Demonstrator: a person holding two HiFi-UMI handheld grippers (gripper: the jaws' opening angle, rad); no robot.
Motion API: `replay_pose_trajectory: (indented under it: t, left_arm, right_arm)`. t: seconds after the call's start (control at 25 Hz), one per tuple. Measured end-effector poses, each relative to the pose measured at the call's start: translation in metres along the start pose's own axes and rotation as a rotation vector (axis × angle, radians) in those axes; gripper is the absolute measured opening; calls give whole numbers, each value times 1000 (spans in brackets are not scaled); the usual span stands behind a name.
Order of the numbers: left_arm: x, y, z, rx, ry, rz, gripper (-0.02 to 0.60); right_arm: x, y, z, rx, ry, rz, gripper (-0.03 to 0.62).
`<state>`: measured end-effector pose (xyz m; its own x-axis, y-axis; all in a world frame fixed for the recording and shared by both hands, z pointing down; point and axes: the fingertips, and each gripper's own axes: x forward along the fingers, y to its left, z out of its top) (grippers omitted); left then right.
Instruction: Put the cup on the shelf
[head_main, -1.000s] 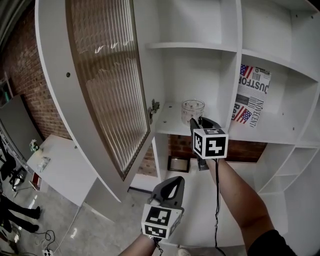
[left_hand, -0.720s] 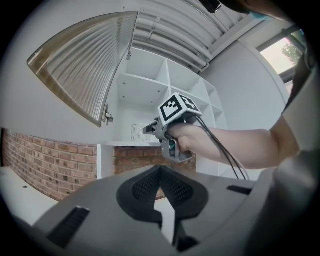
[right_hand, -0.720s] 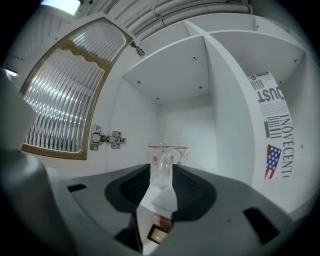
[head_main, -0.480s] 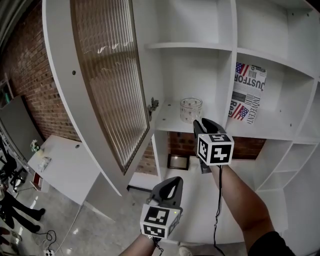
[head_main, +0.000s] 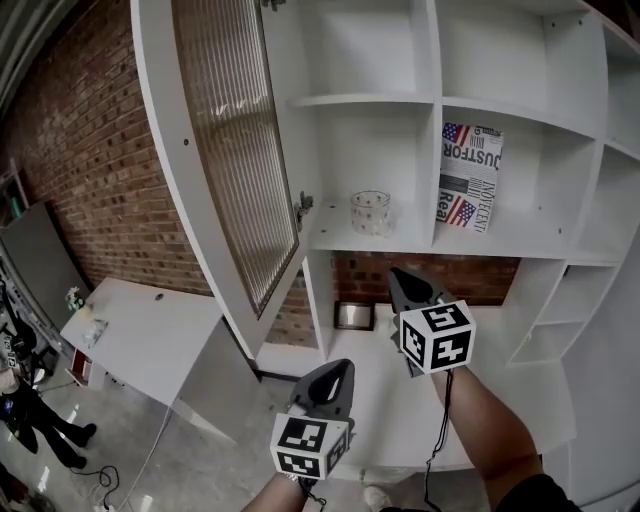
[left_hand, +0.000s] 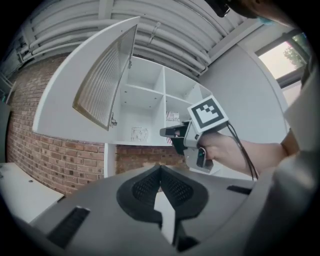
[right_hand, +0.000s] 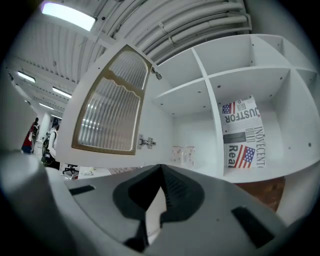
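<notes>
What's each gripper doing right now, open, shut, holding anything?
Left gripper: jaws shut, holding nothing.
Right gripper: jaws shut, holding nothing; the cup stands apart from it.

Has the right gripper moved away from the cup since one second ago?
Yes. The right gripper has drawn back from the cup: its shut, empty jaws now lie below the edge of the shelf, nearer the person.
</notes>
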<state>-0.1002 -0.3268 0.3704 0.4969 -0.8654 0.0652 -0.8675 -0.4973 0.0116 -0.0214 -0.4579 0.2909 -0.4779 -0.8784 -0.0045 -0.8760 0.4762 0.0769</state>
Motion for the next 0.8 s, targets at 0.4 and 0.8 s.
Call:
replay_pose_trajectory:
  t: [0.4,0.8]
  left_arm:
    - [-88,-41,-31,5,39,16,5]
    - [-146,-70,-46,-44,29,17,5]
  right_arm:
    - [-127,75,-50,50,35,60,0]
    - [-206,117,-69,72,49,65,0]
